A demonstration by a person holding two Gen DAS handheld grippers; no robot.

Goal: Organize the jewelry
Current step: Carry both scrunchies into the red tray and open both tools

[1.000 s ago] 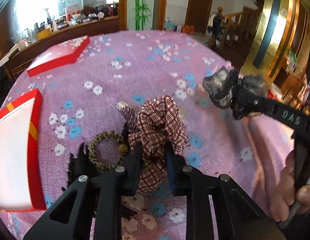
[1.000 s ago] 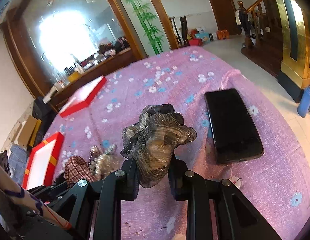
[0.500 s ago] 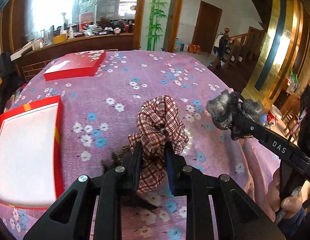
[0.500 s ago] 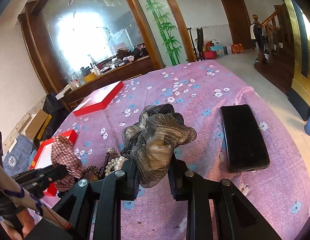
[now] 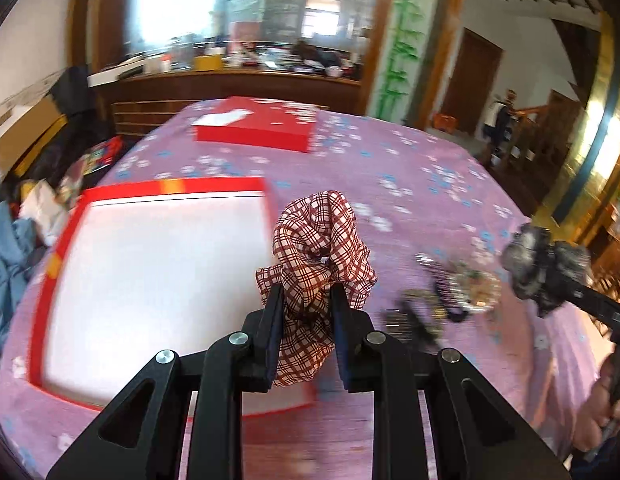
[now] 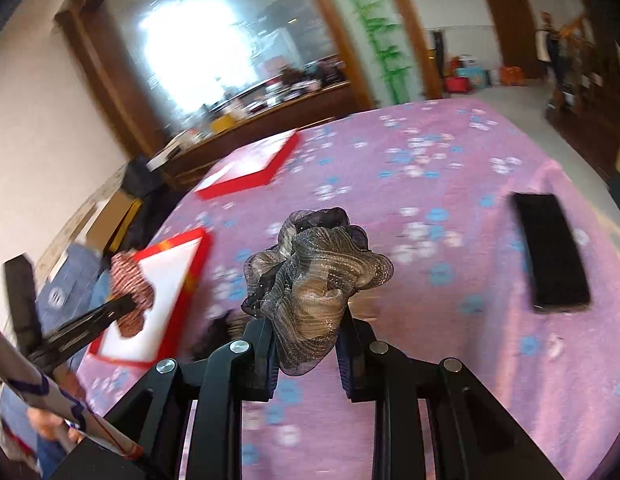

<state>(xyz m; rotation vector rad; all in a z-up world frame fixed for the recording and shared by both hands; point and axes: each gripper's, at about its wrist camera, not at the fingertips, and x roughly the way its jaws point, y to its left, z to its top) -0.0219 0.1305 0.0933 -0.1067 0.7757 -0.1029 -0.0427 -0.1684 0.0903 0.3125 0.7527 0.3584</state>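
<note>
My left gripper [image 5: 306, 296] is shut on a red plaid scrunchie [image 5: 319, 248] and holds it in the air over the right edge of an open red box with a white inside [image 5: 150, 272]. My right gripper [image 6: 306, 320] is shut on a grey-gold shimmery scrunchie [image 6: 313, 276], held above the purple cloth. The left gripper with the plaid scrunchie [image 6: 128, 284] also shows in the right wrist view, over the open box [image 6: 166, 280]. A blurred pile of jewelry and hair ties [image 5: 445, 296] lies on the cloth between the two grippers.
The table has a purple flowered cloth [image 5: 389, 168]. A red box lid [image 5: 254, 130] lies at the far side. A black phone [image 6: 549, 252] lies at the right. A wooden counter and a mirror stand behind the table. Clothes lie on the floor at left.
My left gripper has carried the plaid scrunchie up and left, from above the jewelry pile to over the open red box. My right gripper has swung left with its scrunchie.
</note>
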